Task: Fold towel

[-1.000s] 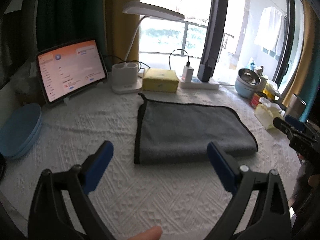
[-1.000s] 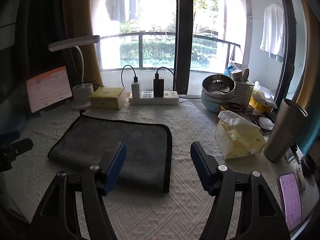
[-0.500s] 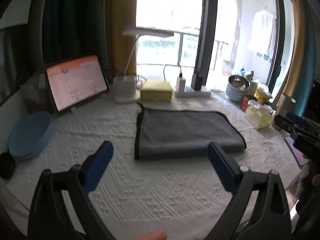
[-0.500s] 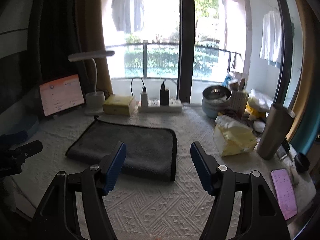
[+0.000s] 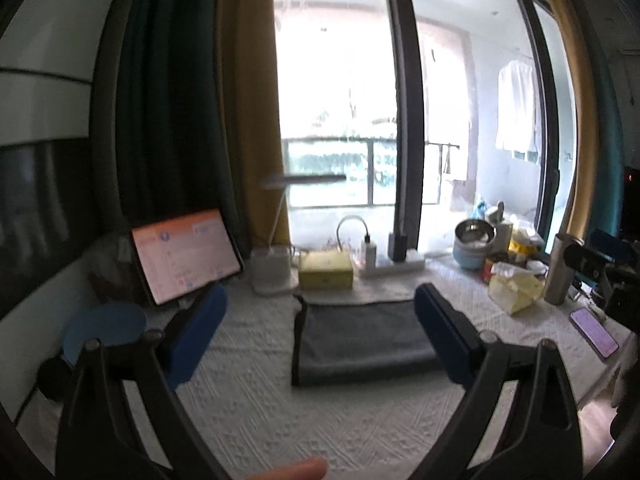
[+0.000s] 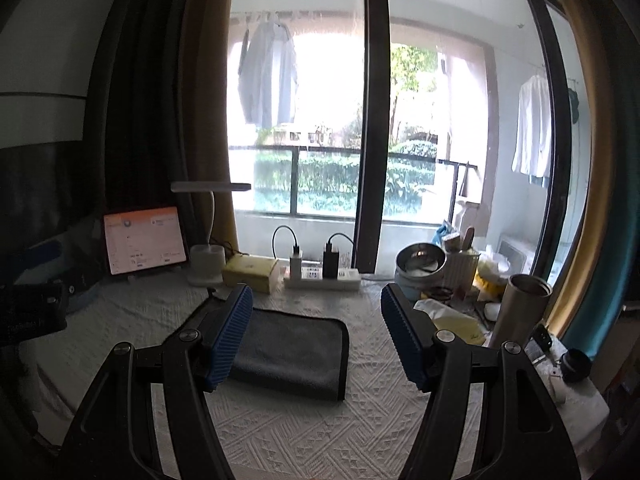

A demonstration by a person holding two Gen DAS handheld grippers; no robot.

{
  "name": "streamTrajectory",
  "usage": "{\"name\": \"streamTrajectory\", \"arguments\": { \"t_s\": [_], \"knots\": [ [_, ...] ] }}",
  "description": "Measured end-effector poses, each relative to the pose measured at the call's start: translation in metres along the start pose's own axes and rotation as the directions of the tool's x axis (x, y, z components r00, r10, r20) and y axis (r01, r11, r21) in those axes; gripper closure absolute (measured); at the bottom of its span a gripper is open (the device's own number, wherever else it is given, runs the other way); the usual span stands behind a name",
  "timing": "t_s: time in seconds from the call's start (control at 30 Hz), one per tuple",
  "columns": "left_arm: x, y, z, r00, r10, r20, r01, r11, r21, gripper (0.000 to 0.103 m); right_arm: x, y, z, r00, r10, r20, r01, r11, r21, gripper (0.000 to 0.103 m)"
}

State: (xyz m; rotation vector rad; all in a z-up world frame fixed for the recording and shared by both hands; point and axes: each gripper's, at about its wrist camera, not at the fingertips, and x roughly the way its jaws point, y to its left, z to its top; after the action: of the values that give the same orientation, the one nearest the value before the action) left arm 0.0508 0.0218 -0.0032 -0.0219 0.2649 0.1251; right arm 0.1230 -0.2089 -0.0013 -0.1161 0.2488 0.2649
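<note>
A grey towel (image 5: 360,340) with a black hem lies folded flat on the white textured tablecloth (image 5: 248,412); it also shows in the right wrist view (image 6: 292,352). My left gripper (image 5: 320,336) is open and empty, held well back from the towel and above the table. My right gripper (image 6: 316,336) is open and empty, also held back from the towel. The right gripper shows at the far right of the left wrist view (image 5: 600,256), and the left gripper at the far left of the right wrist view (image 6: 32,312).
Behind the towel stand a tablet (image 5: 184,256), a desk lamp (image 5: 276,272), a yellow box (image 5: 326,276) and a power strip (image 5: 392,266). On the right are a steel bowl (image 6: 420,260), a tissue pack (image 5: 516,286), a steel tumbler (image 6: 520,312) and a phone (image 5: 594,332). A blue plate (image 5: 102,328) lies left.
Both grippers have pulled back and up from the table, so the towel looks smaller and farther off. The towel has not moved. Both grippers stay open.
</note>
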Motion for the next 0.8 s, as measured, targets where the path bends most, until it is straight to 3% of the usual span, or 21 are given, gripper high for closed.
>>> {"name": "streamTrajectory", "arguments": {
  "t_s": [0.27,0.8],
  "knots": [
    [-0.015,0.003,0.010,0.997,-0.026,0.067,0.028,0.999,-0.032,0.005,-0.016,-0.007,0.006,0.999,-0.016,0.052,0.016,1.000,0.000,0.032],
    [-0.010,0.001,0.010,0.998,-0.022,0.057,0.024,0.999,-0.042,0.005,-0.005,-0.010,0.001,0.999,-0.019,0.031,0.019,1.000,-0.003,0.032]
  ]
}}
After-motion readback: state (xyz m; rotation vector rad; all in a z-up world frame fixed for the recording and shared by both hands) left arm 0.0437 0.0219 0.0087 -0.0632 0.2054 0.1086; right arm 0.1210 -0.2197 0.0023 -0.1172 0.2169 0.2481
